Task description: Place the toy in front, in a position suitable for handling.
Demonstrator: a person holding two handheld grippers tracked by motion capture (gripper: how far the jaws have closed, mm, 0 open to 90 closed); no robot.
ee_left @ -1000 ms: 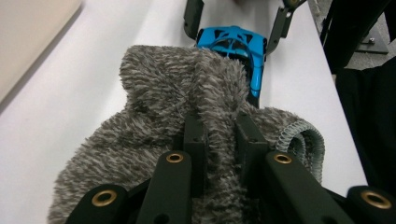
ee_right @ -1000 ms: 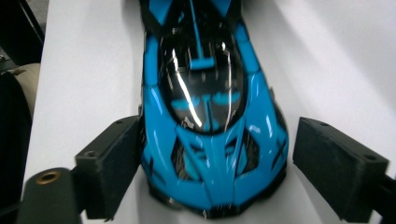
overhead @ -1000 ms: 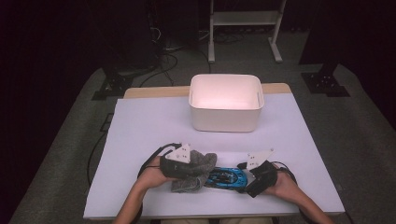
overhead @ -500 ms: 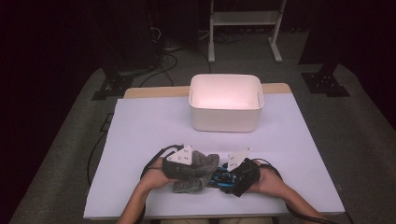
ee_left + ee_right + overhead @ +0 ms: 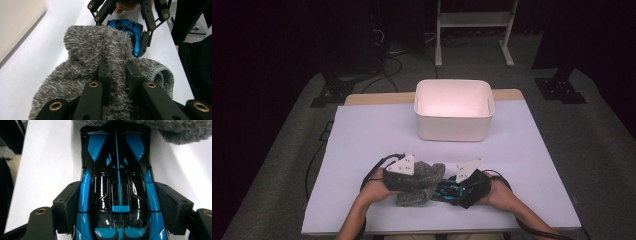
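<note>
Left gripper (image 5: 424, 179) jaws are nearly closed, pinching a fold of the grey fuzzy sock (image 5: 100, 57) lying on the tabletop (image 5: 362, 150). Right gripper (image 5: 451, 189) jaws have just been closing around the blue toy car (image 5: 117, 195), pads at its flanks; the car's nose touches the sock. Risk: the glossy car may slip sideways, or snag the pile at the opening. Beyond stands an empty white bin (image 5: 454, 131), well apart.

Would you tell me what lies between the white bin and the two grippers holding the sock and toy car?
In the high view, only bare white table lies between the bin and the grippers.
</note>
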